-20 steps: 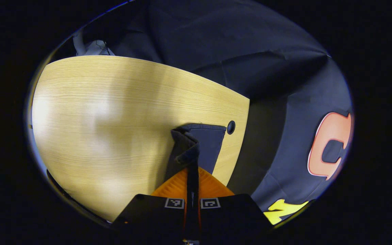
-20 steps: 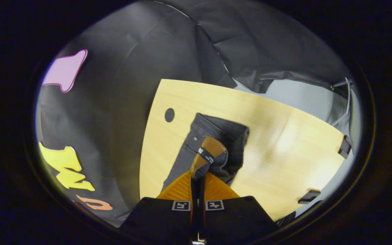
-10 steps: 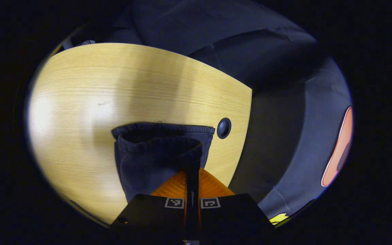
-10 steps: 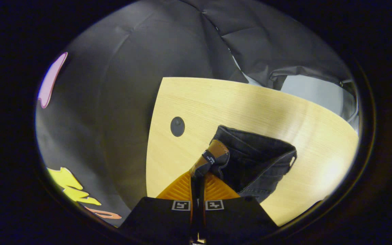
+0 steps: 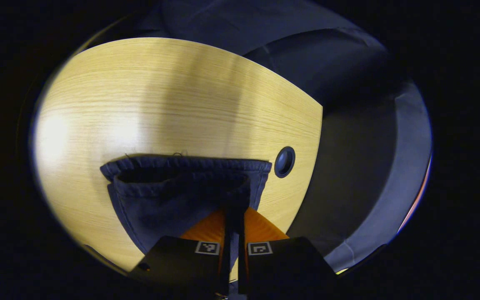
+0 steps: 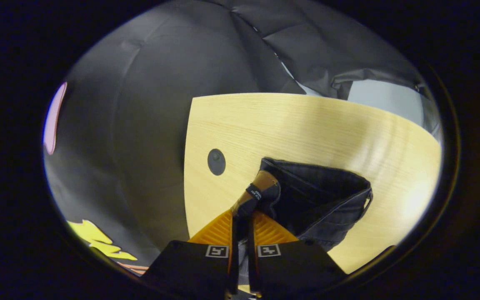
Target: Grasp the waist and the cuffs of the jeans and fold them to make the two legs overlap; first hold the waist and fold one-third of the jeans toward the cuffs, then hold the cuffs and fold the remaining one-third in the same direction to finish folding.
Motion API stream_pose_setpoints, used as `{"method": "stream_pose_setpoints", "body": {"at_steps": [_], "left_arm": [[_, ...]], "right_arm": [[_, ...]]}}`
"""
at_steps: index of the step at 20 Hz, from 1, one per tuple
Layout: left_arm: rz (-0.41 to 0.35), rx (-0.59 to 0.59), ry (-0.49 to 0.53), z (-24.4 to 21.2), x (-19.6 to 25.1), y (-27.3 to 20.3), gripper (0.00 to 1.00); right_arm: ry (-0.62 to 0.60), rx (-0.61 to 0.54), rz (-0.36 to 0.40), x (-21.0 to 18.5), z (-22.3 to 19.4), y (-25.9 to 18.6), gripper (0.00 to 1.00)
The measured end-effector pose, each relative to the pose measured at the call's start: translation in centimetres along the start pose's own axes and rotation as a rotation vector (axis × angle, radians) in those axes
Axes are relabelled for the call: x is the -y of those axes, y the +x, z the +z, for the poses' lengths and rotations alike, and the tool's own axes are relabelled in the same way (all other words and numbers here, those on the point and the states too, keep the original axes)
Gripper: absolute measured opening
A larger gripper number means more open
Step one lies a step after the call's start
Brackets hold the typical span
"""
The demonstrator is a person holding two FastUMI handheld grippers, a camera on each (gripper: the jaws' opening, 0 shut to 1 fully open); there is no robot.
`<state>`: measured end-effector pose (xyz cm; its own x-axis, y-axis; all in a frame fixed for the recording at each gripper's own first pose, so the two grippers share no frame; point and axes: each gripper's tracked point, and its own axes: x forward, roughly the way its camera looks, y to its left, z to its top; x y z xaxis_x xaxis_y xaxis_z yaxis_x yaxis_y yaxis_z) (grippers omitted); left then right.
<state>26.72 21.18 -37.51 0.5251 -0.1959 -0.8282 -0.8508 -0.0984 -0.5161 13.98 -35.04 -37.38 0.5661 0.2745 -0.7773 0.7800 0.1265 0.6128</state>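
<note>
The dark jeans lie bunched on the wooden table (image 5: 161, 96). In the left gripper view their two hemmed cuffs (image 5: 173, 183) spread flat just ahead of my left gripper (image 5: 234, 213), which is shut on a fold of cuff cloth. In the right gripper view the waist (image 6: 323, 196), with its brown leather patch (image 6: 261, 185), rests on the table (image 6: 306, 125). My right gripper (image 6: 242, 213) is shut on the waistband at that patch. The rest of the jeans is hidden beneath both grippers.
A round dark cable hole (image 5: 284, 161) sits in the tabletop near the table's side edge, close to the cuffs; the same hole (image 6: 216, 161) lies left of the waist. Past that edge hangs the black booth cloth (image 6: 140, 125).
Both grippers have come down toward the table and turned. The cuffs and waist, hanging narrow a second ago, now lie spread on the wood. The slit between each pair of fingers looks slightly wider.
</note>
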Motion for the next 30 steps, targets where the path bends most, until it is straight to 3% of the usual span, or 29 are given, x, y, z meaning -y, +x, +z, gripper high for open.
{"method": "stream_pose_setpoints", "body": {"at_steps": [2, 4, 5, 7, 8, 11, 14, 16, 17, 19, 20, 21, 22, 26, 30], "left_arm": [[0.035, 0.001, 0.037, -0.1, -0.9, -1.0, 0.23], [0.042, 0.004, 0.039, -0.1, -0.5, -2.0, 0.58], [0.043, 0.011, 0.051, -0.1, -0.2, -2.1, 0.72], [0.031, 0.020, 0.094, -0.3, 0.8, -3.4, 0.99], [0.006, 0.022, 0.141, -0.8, 1.7, -4.5, 0.99], [-0.070, 0.073, 0.389, -2.9, 4.0, -10.1, 0.99], [-0.183, 0.186, 0.710, -6.6, 6.4, -16.5, 1.00], [-0.268, 0.269, 0.923, -9.7, 7.1, -20.8, 0.99], [-0.314, 0.315, 1.017, -11.2, 7.3, -22.9, 0.99], [-0.383, 0.389, 1.170, -14.9, 7.8, -26.6, 0.99], [-0.418, 0.408, 1.239, -17.4, 7.4, -28.2, 0.99], [-0.446, 0.424, 1.306, -19.3, 6.7, -29.5, 0.99], [-0.458, 0.457, 1.370, -21.2, 5.8, -30.4, 0.99], [-0.501, 0.592, 1.497, -25.4, 1.5, -33.1, 0.99], [-0.479, 0.563, 1.557, -28.7, -3.2, -33.0, 0.98]], "right_arm": [[-0.015, 0.011, 0.019, -0.1, 0.0, -0.5, 0.18], [-0.041, 0.037, 0.074, -1.6, 0.1, -1.9, 0.27], [-0.055, 0.056, 0.097, -2.4, 0.2, -2.5, 0.37], [-0.130, 0.080, 0.091, -2.3, -0.4, -3.8, 0.72], [-0.199, 0.104, 0.076, -1.8, -0.5, -5.0, 0.89], [-0.499, 0.224, 0.038, -1.4, -1.5, -9.4, 0.89], [-0.835, 0.382, 0.066, -2.8, -4.4, -13.9, 0.89], [-1.050, 0.475, 0.076, -3.0, -7.5, -16.8, 0.95], [-1.163, 0.526, 0.075, -2.9, -9.1, -18.3, 0.89], [-1.302, 0.623, 0.075, -2.8, -11.5, -20.6, 0.89], [-1.349, 0.661, 0.080, -2.4, -12.7, -21.1, 0.82], [-1.375, 0.686, 0.082, -2.1, -13.7, -21.5, 0.82], [-1.383, 0.711, 0.086, -1.2, -14.3, -20.5, 0.99], [-1.319, 0.750, 0.074, 2.5, -15.0, -20.5, 0.99], [-1.193, 0.709, 0.049, 7.0, -13.0, -19.3, 0.99]]}}
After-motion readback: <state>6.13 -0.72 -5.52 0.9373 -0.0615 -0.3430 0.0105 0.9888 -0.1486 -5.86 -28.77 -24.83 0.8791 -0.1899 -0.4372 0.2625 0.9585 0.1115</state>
